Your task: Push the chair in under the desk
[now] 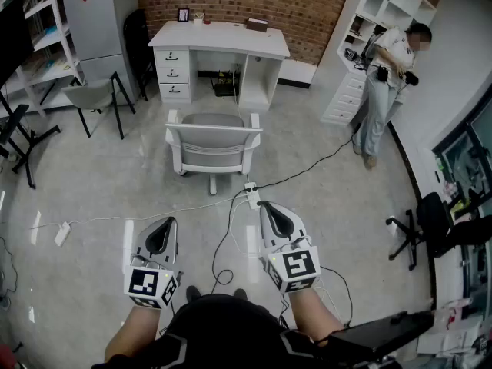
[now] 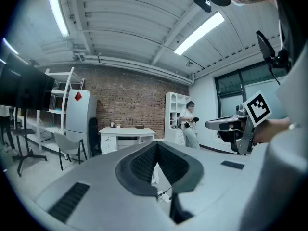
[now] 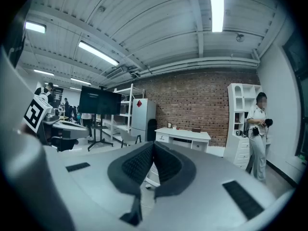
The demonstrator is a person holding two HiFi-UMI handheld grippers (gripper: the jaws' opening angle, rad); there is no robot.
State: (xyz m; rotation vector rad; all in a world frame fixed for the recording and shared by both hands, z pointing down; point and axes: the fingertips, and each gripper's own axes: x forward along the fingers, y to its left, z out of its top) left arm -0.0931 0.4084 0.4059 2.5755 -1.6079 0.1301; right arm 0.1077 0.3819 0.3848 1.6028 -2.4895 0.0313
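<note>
A grey swivel chair point(image 1: 213, 146) with white armrests stands on the floor, its back toward me, a short way in front of the white desk point(image 1: 219, 39). The desk stands against the brick wall, with drawers on its left side. My left gripper point(image 1: 162, 224) and right gripper point(image 1: 268, 210) are side by side low in the head view, well short of the chair, both shut with nothing between the jaws. In the left gripper view the desk point(image 2: 126, 131) shows far ahead above the shut jaws. The right gripper view shows the same desk point(image 3: 183, 134); the chair is mostly hidden behind the jaws.
A power strip point(image 1: 250, 194) and cables lie on the floor between me and the chair. A person point(image 1: 384, 83) stands by the white shelving point(image 1: 378, 21) at right. A grey chair point(image 1: 96, 96) and a cabinet point(image 1: 100, 18) stand at left, and a black office chair point(image 1: 428, 225) at right.
</note>
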